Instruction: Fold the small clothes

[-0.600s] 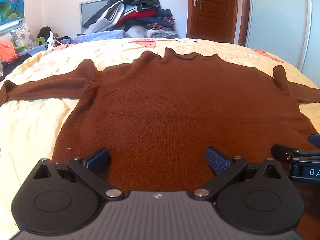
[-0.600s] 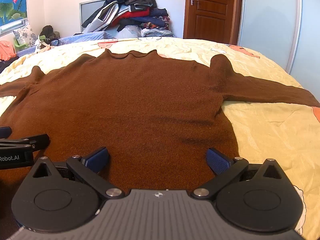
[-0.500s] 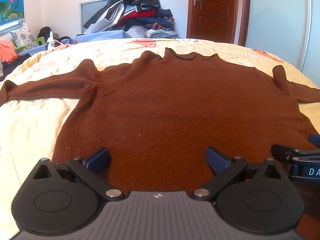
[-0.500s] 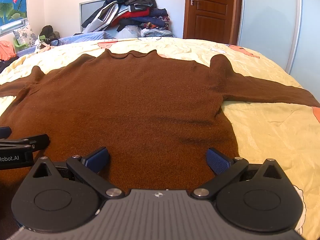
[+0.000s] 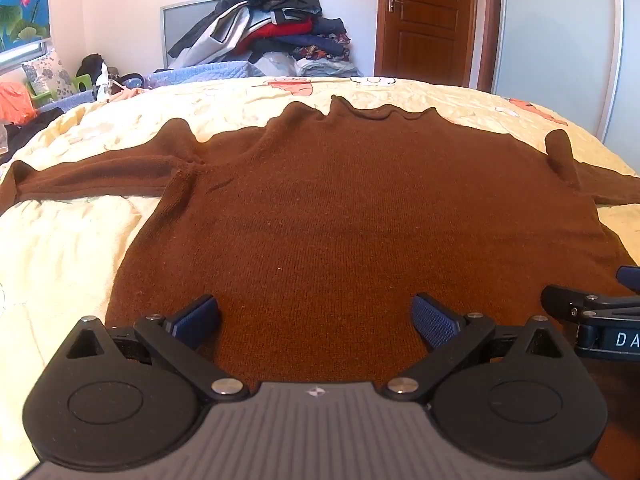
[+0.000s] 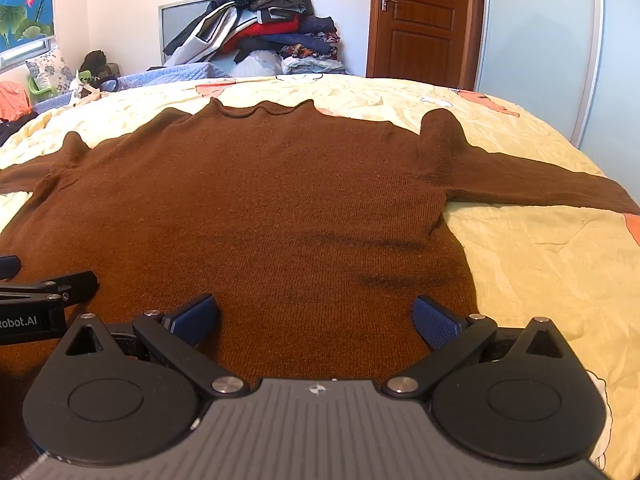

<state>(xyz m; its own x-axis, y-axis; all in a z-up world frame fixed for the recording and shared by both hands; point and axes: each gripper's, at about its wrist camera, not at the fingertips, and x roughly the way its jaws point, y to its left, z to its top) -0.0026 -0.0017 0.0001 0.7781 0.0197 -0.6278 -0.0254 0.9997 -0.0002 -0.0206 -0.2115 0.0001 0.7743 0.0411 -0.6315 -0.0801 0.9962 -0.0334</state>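
A brown knit sweater (image 5: 360,208) lies flat on the bed, collar far, hem near, both sleeves spread out sideways; it also shows in the right wrist view (image 6: 260,208). My left gripper (image 5: 316,316) is open and empty, low over the hem on the left half. My right gripper (image 6: 316,316) is open and empty, low over the hem on the right half. Each gripper shows at the edge of the other's view: the right gripper (image 5: 592,316) and the left gripper (image 6: 40,300).
The sweater lies on a pale yellow bedspread (image 5: 60,248), also seen in the right wrist view (image 6: 552,264). A pile of clothes (image 5: 272,32) stands beyond the far bed edge. A wooden door (image 5: 424,20) and a wardrobe panel (image 6: 536,48) are at the back right.
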